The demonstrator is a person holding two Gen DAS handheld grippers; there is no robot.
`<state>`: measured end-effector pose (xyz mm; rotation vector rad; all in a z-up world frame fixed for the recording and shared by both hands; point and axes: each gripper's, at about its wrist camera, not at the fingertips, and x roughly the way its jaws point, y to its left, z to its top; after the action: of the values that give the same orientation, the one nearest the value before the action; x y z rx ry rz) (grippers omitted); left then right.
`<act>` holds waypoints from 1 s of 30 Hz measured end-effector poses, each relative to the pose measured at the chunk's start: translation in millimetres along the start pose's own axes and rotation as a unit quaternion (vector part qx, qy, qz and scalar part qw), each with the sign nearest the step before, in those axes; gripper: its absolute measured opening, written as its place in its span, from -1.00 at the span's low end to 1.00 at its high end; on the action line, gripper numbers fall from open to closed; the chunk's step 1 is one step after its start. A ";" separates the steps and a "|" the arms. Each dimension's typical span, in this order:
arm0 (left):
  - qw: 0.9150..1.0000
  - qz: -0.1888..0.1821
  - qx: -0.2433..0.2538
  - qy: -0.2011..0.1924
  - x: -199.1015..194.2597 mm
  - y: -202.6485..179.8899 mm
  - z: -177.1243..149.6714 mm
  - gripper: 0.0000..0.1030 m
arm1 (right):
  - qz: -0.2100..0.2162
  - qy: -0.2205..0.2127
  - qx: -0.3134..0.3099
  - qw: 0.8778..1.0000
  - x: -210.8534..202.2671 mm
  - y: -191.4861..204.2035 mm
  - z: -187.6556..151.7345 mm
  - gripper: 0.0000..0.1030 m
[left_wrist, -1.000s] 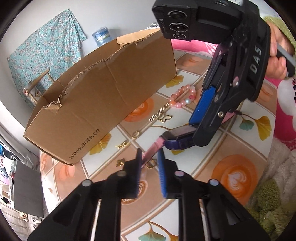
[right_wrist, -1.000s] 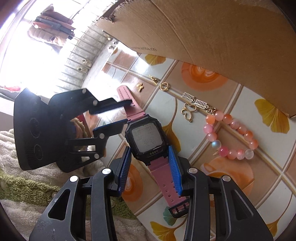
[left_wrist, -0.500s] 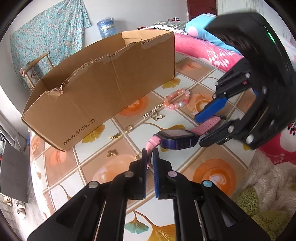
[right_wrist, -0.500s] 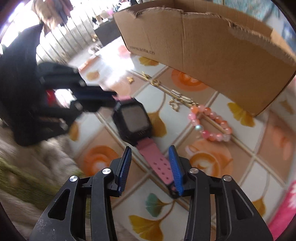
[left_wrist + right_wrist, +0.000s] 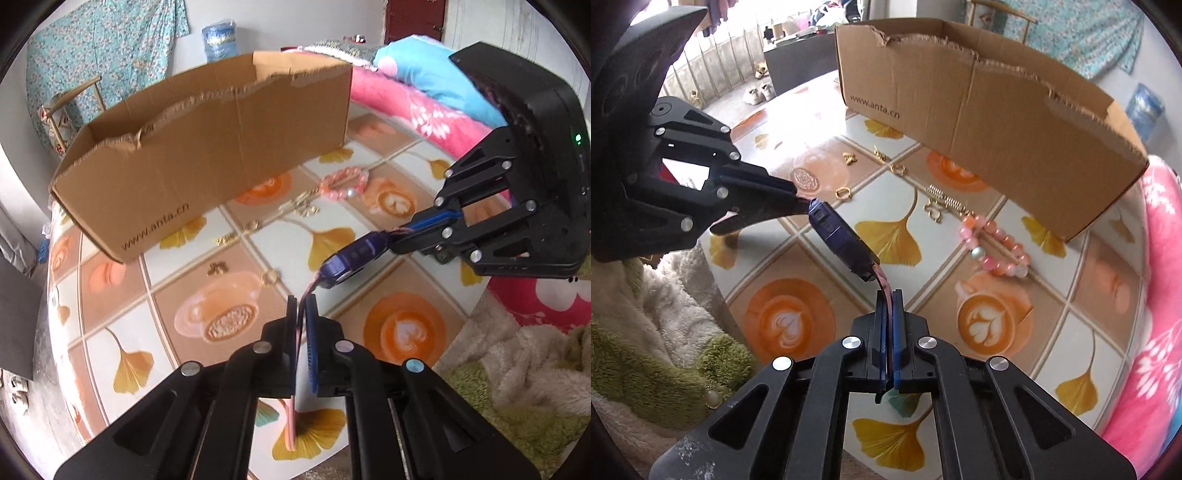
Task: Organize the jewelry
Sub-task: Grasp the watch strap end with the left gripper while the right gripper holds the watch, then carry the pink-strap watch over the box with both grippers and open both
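A digital watch (image 5: 351,256) with a dark case and pink straps hangs in the air above the table, held at both ends. My left gripper (image 5: 301,306) is shut on one pink strap. My right gripper (image 5: 889,299) is shut on the other strap; the watch case (image 5: 842,236) shows edge-on between the two grippers. A pink bead bracelet (image 5: 345,181) lies on the table near the cardboard box (image 5: 207,147); it also shows in the right wrist view (image 5: 997,243). Small gold earrings and charms (image 5: 942,205) lie scattered in front of the box (image 5: 990,107).
The table (image 5: 399,332) has a tile-pattern cover with coffee cups and ginkgo leaves. A fluffy green and white blanket (image 5: 524,369) lies at the table's near edge. Pink bedding (image 5: 406,96) is behind. A gold ring (image 5: 843,192) and small studs (image 5: 849,158) lie mid-table.
Both grippers closed on the watch straps and lifted the watch off the table. The watch turned edge-on between them. The views rose and pulled back from the table.
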<state>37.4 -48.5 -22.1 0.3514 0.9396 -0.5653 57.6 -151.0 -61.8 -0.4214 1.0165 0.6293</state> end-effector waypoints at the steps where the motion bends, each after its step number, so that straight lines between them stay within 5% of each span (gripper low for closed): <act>1: 1.000 0.001 0.000 0.000 0.0 0.4 -1.1 -0.85 | 0.000 0.000 0.001 1.000 -0.3 1.5 1.9 -0.99; 17: 0.997 -0.002 -0.063 0.044 16.1 29.2 -12.6 -0.82 | 0.004 -0.002 0.022 1.000 5.2 -4.1 5.0 -0.98; 30: 0.997 0.013 -0.070 -0.011 -16.8 26.5 -3.2 -0.93 | -0.033 -0.034 0.032 0.998 -23.7 1.7 11.2 -0.99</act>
<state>43.4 -20.5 -8.8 0.2308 0.9465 -0.4756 54.9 -149.8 -35.7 -0.3741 0.9520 0.5465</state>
